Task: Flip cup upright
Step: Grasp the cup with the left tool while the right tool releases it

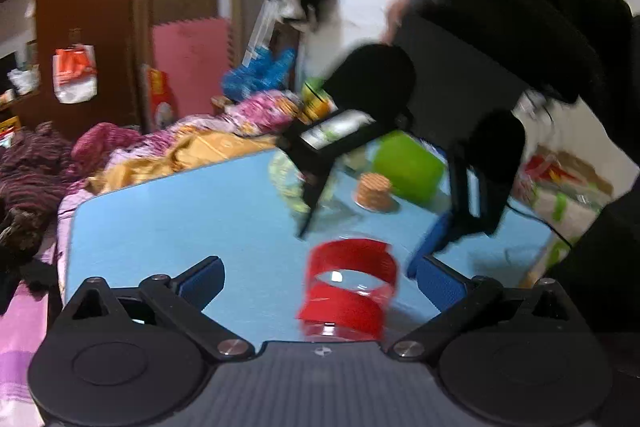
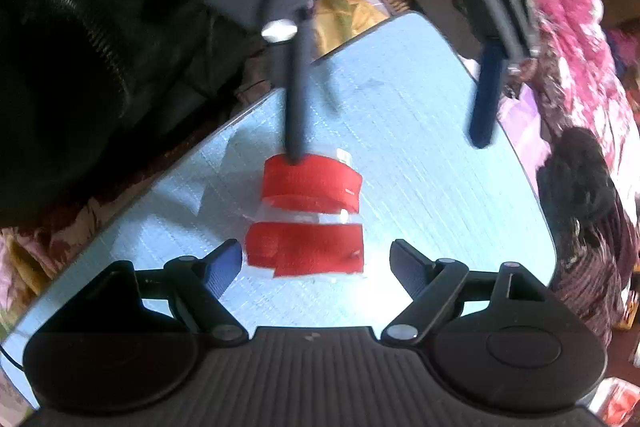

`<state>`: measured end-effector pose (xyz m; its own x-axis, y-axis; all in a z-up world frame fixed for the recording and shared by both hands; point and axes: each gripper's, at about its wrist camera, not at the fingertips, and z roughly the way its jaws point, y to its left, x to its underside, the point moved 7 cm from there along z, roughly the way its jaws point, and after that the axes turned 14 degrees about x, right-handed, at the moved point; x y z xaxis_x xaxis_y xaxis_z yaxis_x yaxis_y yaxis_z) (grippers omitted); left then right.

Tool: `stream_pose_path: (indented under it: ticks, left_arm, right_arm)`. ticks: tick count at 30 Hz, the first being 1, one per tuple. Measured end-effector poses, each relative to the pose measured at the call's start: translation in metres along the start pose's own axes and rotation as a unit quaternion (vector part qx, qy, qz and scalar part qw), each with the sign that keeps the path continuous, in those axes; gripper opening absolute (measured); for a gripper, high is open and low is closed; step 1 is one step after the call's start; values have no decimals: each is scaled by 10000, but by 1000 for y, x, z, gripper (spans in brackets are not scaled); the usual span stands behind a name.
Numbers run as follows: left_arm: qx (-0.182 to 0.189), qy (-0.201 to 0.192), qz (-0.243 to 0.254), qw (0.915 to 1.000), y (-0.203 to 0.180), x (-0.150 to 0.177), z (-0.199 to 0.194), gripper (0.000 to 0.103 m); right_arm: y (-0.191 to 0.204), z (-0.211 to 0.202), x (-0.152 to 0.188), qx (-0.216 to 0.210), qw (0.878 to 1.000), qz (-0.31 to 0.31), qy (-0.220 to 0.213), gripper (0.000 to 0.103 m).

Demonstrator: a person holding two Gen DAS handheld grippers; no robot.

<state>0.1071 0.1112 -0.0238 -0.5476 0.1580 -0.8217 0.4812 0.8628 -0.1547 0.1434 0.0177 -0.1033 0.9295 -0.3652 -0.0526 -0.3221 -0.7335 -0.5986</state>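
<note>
A clear plastic cup wrapped in two red tape bands stands on the blue table. It also shows in the right wrist view. My left gripper is open, with the cup between its blue-padded fingers, nearer the right one. My right gripper is open, its fingers on either side of the cup, not touching. In the right wrist view the left gripper reaches in from the far side, and one of its fingers meets the cup's upper band. Which way up the cup stands is unclear.
A green cup and a small orange-patterned cup stand at the far side of the table. Crumpled clothes and blankets lie around the table. My dark jacket is close on the left of the right wrist view.
</note>
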Motion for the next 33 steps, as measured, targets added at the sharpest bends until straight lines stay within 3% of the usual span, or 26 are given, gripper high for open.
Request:
stream_pose_path:
  ticks: [5,7,9,12,16,22,25,33]
  left_arm:
    - [-96,907,268,9955,-12,-5,28,99]
    - [-213,1246,214,9917,-9,-5,38,99]
    - [-224,1508,168,9882,-6,-5,50,98]
    - [-164,1723,139,9848,-6,-6,58,96]
    - [-98,2016,251,9791,-14,-6,70,96]
    - [-247,2539,419,9660,-17,-6,88,82]
    - [-355,2698,502,9609,-15,-6,91,73]
    - [-505,2891,740,9531,-21,-11,95,70]
  right_arm:
    - [-3,-14,9,336,9981,513,33,83]
    - [-2,-19,14,483,9948,895,106,98]
    - [0,-19,20,749,9883,1310,215,102]
    - [2,-18,36,903,9685,2265,500,102]
    - [5,-14,65,1206,9100,3791,1165,102]
    - [15,-42,71,1718,8336,5165,938,102]
    - [30,-57,73,1948,8064,5532,757,102]
    - [63,-79,87,2146,6969,6821,558,102]
